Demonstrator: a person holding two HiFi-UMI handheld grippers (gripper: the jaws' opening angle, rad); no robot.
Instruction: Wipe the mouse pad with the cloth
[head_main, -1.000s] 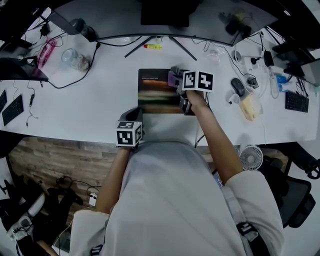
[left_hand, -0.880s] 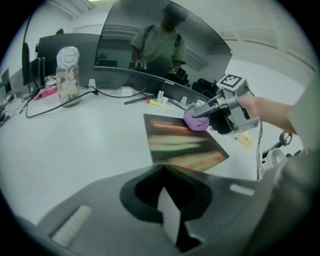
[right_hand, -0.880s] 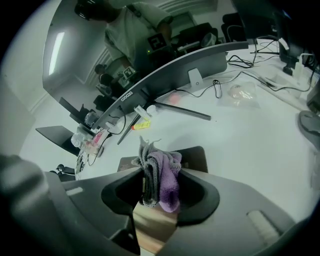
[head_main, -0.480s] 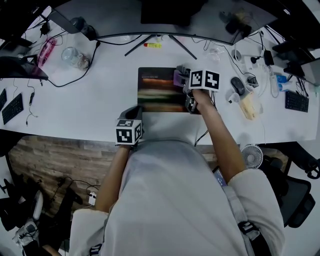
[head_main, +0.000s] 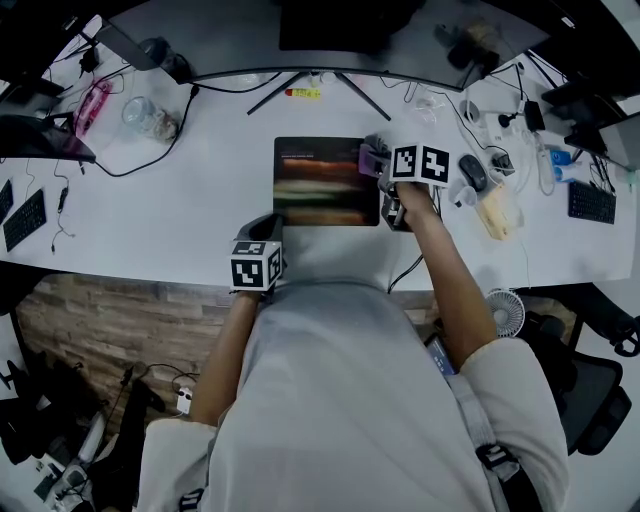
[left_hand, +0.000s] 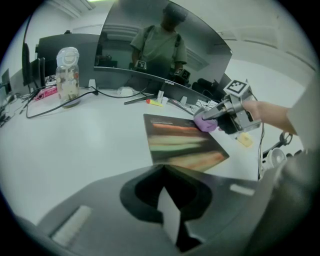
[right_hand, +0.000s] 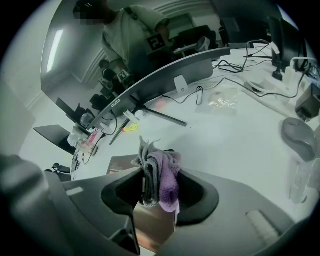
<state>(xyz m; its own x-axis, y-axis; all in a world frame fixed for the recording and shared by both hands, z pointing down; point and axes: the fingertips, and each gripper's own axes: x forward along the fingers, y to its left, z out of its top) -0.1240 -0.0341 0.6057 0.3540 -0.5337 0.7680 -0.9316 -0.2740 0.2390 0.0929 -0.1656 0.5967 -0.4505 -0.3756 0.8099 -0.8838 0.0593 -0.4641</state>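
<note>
One mouse pad (head_main: 325, 182) is laid flat on the white surface (head_main: 180, 210), in front of the stand of a curved monitor (left_hand: 150, 55). One cloth (right_hand: 162, 175), purple and grey, is clamped between the jaws of the right hand-held gripper (right_hand: 159, 186). It is held at the right edge of the pad, near its far corner.

The left hand-held gripper (left_hand: 167, 202) is positioned near the front edge of the surface, apart from the pad. Its jaws are closed together and nothing is gripped.

One computer mouse (head_main: 474, 172) is found to the right of the pad, near the right hand-held gripper. One yellow marker (head_main: 303, 93) is placed beyond the pad, and one glass jar (head_main: 150, 118) is located well to the left. Bare surface is available left of the pad and in front of it.
</note>
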